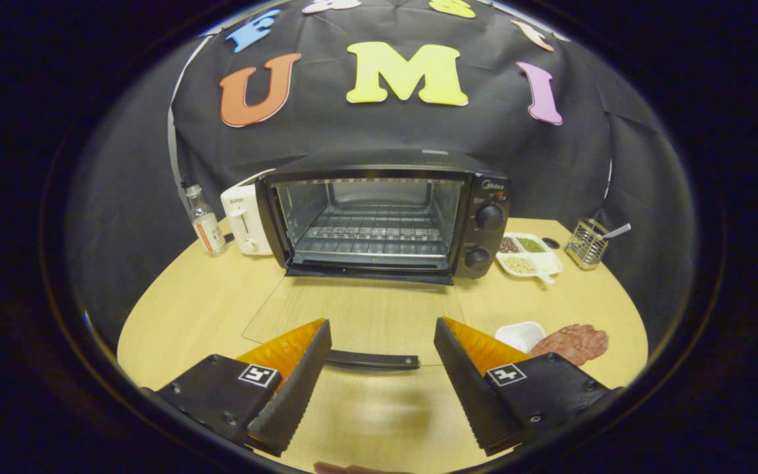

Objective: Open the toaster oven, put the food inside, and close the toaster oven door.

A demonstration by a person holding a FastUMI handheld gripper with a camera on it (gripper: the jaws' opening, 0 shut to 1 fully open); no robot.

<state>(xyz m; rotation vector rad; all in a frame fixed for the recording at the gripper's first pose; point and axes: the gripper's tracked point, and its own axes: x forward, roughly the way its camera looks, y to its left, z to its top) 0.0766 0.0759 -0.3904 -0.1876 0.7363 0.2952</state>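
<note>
Between our fingers we see open air, folks: the gripper (382, 388) is spread wide and pinching nothing, poised above the wooden table (181, 309). Just ahead of the fingertips lies the door handle (371, 359), a dark bar running crosswise, side to side, with the glass door (353, 316) folded flat down onto the table and stretching away from us toward the oven.

Off beside our right finger we spot a small white dish (521, 334), and touching its far side, the food (575, 342), a flat reddish-brown slab lying on the table with its long axis going sideways. We cannot tell what the dish holds.

Farther on, the toaster oven (382, 220) faces us squarely, mouth open, a wire rack (369, 234) inside and nothing on it. Two knobs (488, 217) are stacked on its right panel.

Right of the oven sits a white divided tray (529, 254) with dark, green and pale grains in separate compartments. Beyond that, a wire mesh holder (586, 245) carries a spoon (614, 231) leaning out. Left of the oven, we have a white toaster (242, 220) and a small clear bottle (206, 222), upright.
</note>
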